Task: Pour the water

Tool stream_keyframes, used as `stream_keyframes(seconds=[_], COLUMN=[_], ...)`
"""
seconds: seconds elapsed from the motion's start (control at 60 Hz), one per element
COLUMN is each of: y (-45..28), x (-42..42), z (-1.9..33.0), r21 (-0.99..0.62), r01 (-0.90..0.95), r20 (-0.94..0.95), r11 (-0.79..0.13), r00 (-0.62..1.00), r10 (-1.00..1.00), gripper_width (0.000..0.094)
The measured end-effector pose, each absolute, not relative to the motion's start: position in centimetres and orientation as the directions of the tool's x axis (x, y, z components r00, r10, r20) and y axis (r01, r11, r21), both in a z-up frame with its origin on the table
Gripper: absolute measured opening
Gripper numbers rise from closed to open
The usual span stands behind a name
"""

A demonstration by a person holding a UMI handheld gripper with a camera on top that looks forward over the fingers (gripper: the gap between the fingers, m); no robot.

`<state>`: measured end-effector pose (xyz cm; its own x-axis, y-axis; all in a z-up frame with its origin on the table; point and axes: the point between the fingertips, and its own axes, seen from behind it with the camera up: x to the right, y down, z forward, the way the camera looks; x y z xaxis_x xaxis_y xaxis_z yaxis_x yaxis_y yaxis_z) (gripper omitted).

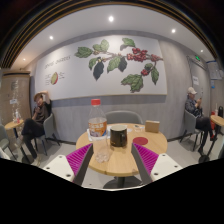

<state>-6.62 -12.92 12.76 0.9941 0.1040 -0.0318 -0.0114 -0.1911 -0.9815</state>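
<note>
A round wooden table stands just ahead of my fingers. On it, a clear empty glass is nearest, a little left of centre. Behind it stands a dark cup-like container, and farther left a clear jug-like container. My gripper is open and holds nothing. Its magenta pads show at either side of the table's near edge. The glass stands ahead of the fingers, apart from them.
A small tan box sits at the table's far right. A grey chair stands behind the table. A person sits at a table to the left, another person to the right. A leaf mural covers the back wall.
</note>
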Motion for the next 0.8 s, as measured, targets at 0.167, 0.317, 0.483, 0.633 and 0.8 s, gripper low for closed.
stream_keyframes(seconds=[0.167,0.317,0.483,0.633,0.8], y=[-9.1,-4.4,0.5,2.9,3.9], x=[-12.3,-13.8,-13.6,-13.6,-13.1], z=[14.8,15.1,14.7,14.4,14.0], r21=[-0.989,-0.992,-0.991,-0.992,-0.997], r01=[0.014,0.052,0.071,0.053,0.012], r20=[-0.009,0.036,0.063,0.048,0.010], r11=[-0.144,-0.117,-0.116,-0.117,-0.082], r00=[0.987,0.991,0.995,0.998,1.000], r10=[0.158,0.131,0.074,0.041,0.027], gripper_width=[0.0815,0.0819,0.0819,0.0520,0.0337])
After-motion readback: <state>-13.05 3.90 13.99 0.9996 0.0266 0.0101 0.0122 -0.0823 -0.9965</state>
